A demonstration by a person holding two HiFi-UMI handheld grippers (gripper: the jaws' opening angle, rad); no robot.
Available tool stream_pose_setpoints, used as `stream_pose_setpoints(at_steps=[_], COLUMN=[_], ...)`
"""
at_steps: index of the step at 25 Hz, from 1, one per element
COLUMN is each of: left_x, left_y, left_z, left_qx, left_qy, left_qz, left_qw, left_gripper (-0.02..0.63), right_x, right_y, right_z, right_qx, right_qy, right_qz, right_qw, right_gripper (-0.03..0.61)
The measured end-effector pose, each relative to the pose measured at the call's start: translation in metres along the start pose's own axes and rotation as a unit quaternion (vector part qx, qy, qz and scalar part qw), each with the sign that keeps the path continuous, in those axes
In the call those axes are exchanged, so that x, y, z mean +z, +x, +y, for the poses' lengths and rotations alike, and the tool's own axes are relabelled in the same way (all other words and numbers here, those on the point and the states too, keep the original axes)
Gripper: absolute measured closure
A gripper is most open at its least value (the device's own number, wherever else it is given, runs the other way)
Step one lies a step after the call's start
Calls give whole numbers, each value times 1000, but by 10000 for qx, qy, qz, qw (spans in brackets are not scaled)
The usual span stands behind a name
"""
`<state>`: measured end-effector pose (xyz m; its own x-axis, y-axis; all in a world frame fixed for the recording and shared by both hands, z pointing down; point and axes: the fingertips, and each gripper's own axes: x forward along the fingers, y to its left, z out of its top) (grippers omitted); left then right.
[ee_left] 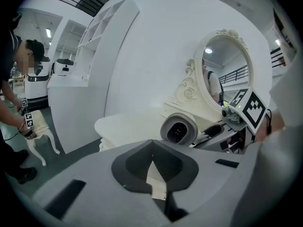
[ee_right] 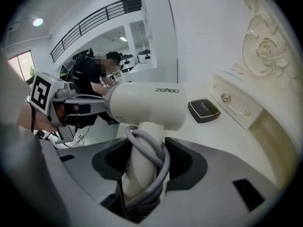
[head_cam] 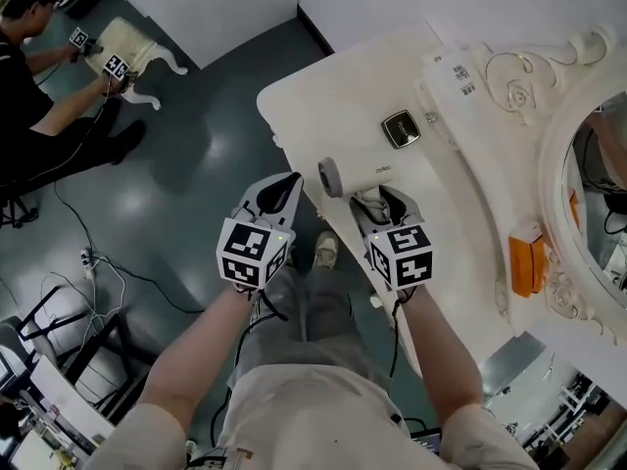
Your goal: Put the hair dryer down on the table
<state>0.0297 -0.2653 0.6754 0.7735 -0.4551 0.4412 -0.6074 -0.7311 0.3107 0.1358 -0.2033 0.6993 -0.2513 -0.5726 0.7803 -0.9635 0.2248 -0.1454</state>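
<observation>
The right gripper [ee_right: 144, 167] is clamped on the cord-wrapped handle of the hair dryer [ee_right: 147, 109], held over the table [head_cam: 333, 96] edge. The plastic is hard and smooth, probably top-heavy, so the handle is the best hold. The left gripper [ee_left: 152, 169] is closed and empty.

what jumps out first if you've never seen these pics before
The white hair dryer stands out, its cord-wrapped handle clamped in the right gripper at the near edge of the white table. Beside it the left gripper is shut on nothing, and an ornate mirror frame fills the right side of the head view.
</observation>
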Motion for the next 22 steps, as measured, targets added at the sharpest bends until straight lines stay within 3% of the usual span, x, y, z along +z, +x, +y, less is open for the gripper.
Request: stream_pose_setpoints(at_steps=[13, 22], left_x=[-27, -31], left_y=[12, 9], left_z=[-3, -10], left_qx=[-192, -161], left_qy=[-97, -61], left_qz=[516, 632], left_qw=[9984, 9979], left_gripper=[600, 600], right_x=[-17, -19], right_y=[14, 16], right_z=[-7, -8], right_qx=[-7, -202], right_qy=[404, 332], right_qz=[468, 624], right_qw=[9981, 9973], right_gripper=[367, 364])
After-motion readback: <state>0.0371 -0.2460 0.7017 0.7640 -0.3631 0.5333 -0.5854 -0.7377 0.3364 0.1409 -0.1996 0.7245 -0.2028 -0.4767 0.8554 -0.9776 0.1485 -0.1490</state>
